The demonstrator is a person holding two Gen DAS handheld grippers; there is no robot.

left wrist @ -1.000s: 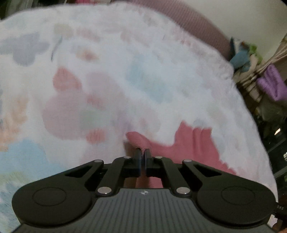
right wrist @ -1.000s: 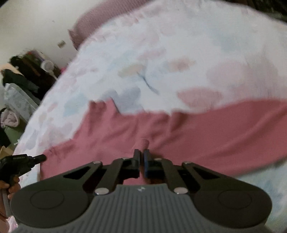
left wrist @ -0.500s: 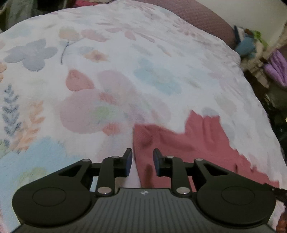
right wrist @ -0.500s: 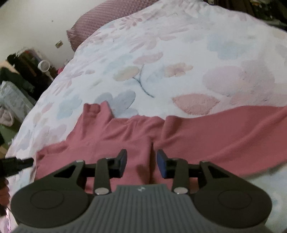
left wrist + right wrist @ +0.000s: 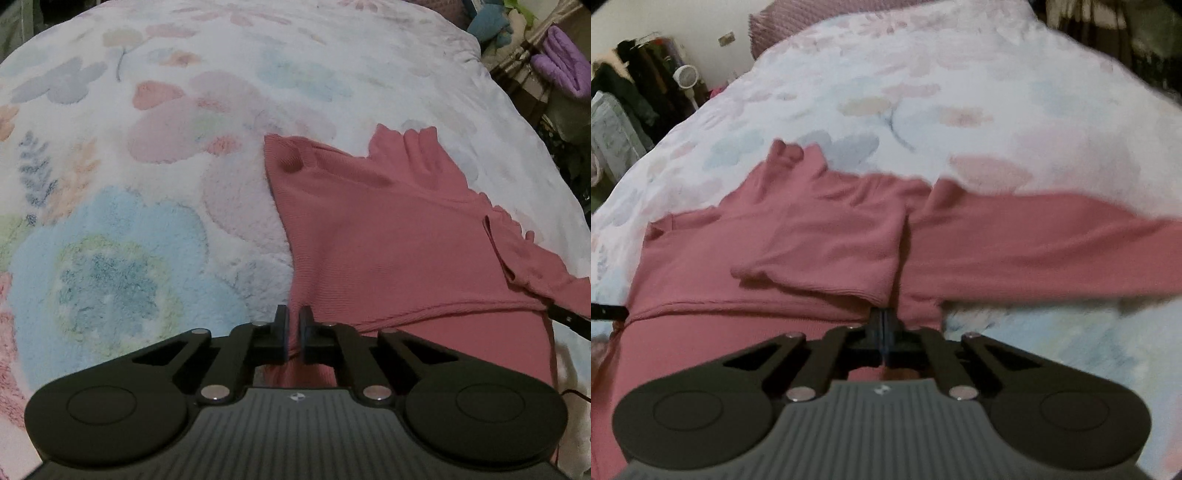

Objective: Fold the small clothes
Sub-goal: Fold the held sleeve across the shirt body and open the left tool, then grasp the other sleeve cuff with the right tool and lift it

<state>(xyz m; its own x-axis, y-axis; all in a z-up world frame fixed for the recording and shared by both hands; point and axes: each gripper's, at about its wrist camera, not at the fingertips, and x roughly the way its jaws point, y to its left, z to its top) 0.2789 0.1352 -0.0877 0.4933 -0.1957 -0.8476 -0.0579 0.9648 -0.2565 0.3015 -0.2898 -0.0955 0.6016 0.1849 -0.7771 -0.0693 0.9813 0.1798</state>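
Observation:
A pink long-sleeved garment (image 5: 388, 229) lies spread on the bed, its neck end pointing away from me. My left gripper (image 5: 293, 325) is shut on the garment's near left edge, and a fold of pink cloth fills the narrow gap between its pads. In the right wrist view the same garment (image 5: 820, 240) has one sleeve folded across the body and the other sleeve (image 5: 1034, 240) stretched out to the right. My right gripper (image 5: 883, 325) is shut on the near edge beside the folded sleeve, with its jaws pressed tight together.
A fluffy white blanket (image 5: 147, 184) with pastel flowers covers the bed. A mauve pillow (image 5: 812, 14) lies at the far end. Off the bed's sides are a purple towel (image 5: 565, 70), a small white fan (image 5: 685, 77) and dark hanging clothes (image 5: 628, 85).
Both grippers opened and let go of the cloth at the far end. They then drew back toward me and shut again on the garment's near edge.

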